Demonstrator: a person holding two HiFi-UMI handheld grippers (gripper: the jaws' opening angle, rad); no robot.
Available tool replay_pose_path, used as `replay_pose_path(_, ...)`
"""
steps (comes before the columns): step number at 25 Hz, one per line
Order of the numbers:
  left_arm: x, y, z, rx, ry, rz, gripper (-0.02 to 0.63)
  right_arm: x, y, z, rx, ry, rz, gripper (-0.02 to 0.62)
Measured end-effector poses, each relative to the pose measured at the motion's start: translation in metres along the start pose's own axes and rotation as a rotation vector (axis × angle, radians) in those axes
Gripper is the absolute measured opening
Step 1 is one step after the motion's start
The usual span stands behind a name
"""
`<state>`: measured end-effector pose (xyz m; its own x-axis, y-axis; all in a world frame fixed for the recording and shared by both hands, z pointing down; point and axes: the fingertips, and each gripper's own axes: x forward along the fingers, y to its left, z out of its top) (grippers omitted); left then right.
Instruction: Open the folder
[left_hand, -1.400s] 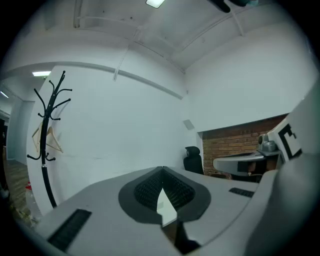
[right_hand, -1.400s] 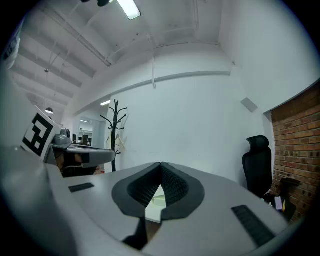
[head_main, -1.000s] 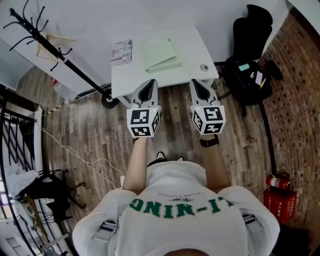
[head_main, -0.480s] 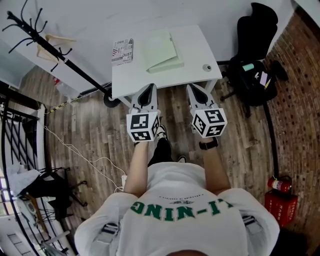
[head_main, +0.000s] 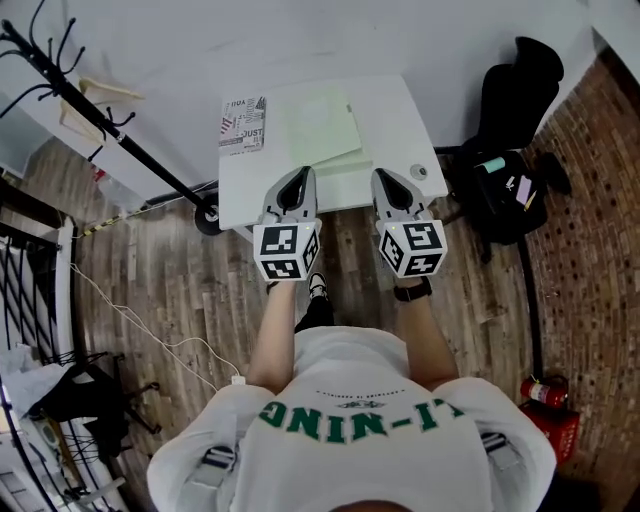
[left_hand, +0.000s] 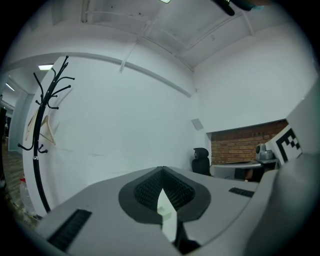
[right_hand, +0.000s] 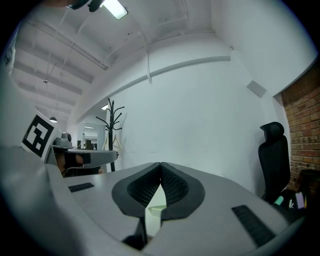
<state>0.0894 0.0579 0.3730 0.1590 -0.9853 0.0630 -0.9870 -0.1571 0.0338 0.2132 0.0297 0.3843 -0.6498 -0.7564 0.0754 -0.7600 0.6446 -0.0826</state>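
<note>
Wood-plank floor (head_main: 180, 270) surrounds a small white table (head_main: 400, 100) set against a pale wall, with a black coat stand (head_main: 100, 110) on one side and a black office chair (head_main: 525, 90) on the other. On the table lies the pale green folder (head_main: 322, 125), flat and apparently closed. A printed booklet (head_main: 242, 122) sits just beside it on the left, and a small round object (head_main: 421, 172) sits apart near the right front corner. The left claw (head_main: 298, 175) and the right claw (head_main: 384, 176) are held level over the table's near edge, flanking the folder's near end. Each has its jaws pressed together on nothing, and only a sliver of green shows under the closed tips in both gripper views. This looks like the approach, so both claws would need to part before anything can be taken. A sound way, I judge, is to rest one claw on the folder to stop it sliding. The other would then nip the thin free edge of the top cover, lift it a little and swing it over the spine. A cover lying flat on the table will be hard to get under, so a shallow, low entry at a corner seems safest. Which edge is the spine cannot be told. The upper sheet sits askew over a lower layer, and whether that is the cover or a loose sheet is unclear. The claws hide part of the folder's near edge, and their height above the table cannot be judged.
</note>
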Motion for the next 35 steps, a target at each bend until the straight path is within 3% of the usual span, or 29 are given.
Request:
replay_pose_path(9,0.088,0.096,0.016,0.002,-0.003,-0.024,0.014,0.133,0.002,0.014,-0.036,0.026,0.002,0.017)
replay_pose_path(16,0.145,0.149,0.004,-0.020,0.013,-0.065,0.014,0.214,-0.001,0.003,-0.043,0.061,-0.011,0.017)
replay_pose_path(26,0.211,0.174,-0.022,-0.046,0.063,-0.117,0.014,0.281,-0.033,-0.036,-0.020,0.169,0.003,0.026)
replay_pose_path(35,0.298,0.182,-0.042,-0.041,0.125,-0.130,0.014,0.342,-0.103,-0.057,0.030,0.252,0.008,0.048)
